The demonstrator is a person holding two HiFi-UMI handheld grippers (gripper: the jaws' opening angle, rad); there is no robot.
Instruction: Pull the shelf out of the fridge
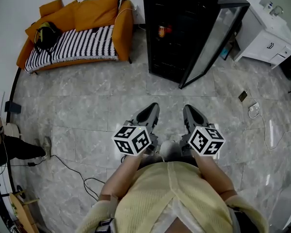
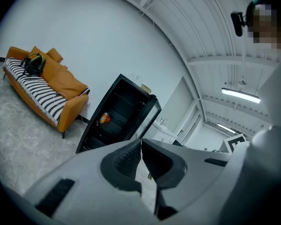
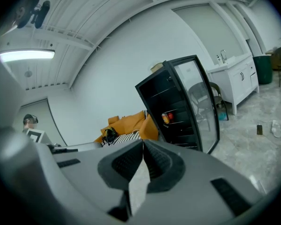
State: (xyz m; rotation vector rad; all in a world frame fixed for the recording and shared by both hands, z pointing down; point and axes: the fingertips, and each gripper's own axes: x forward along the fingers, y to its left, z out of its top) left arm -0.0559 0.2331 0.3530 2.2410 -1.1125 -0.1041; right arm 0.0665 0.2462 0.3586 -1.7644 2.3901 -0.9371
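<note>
Head view first: I'm standing mid-floor with the fridge (image 1: 177,38) well ahead of me, its glass door (image 1: 214,40) already swung wide. That explains why both tools sit low and close in front of my body, side by side. I'd say I'm on the approach and nothing is in reach yet. The left gripper (image 1: 153,107) and right gripper (image 1: 187,108) both point toward the open cabinet. The shelf (image 1: 177,37) I'm after is inside, in the upper part of the cabinet. It carries a can (image 1: 161,31) with something red just beside it. The other shelves look bare, though it's dark in there. An orange sofa (image 1: 87,21) sits off to the left by the wall, with a headset on it.

Left gripper view: jaws pressed fully together, nothing between the pads. The fridge is framed right above the tips, so I'm aimed at it. The can shows on its shelf near the left edge of the opening.

Right gripper view: same deal, pads closed against each other and empty. From this angle the door stands to the right of the opening, so the way in is clear. The can and its red neighbour are on an upper shelf.

My guess is the jaws need to open before I can take the shelf's front edge, and that can might tip when it slides.
</note>
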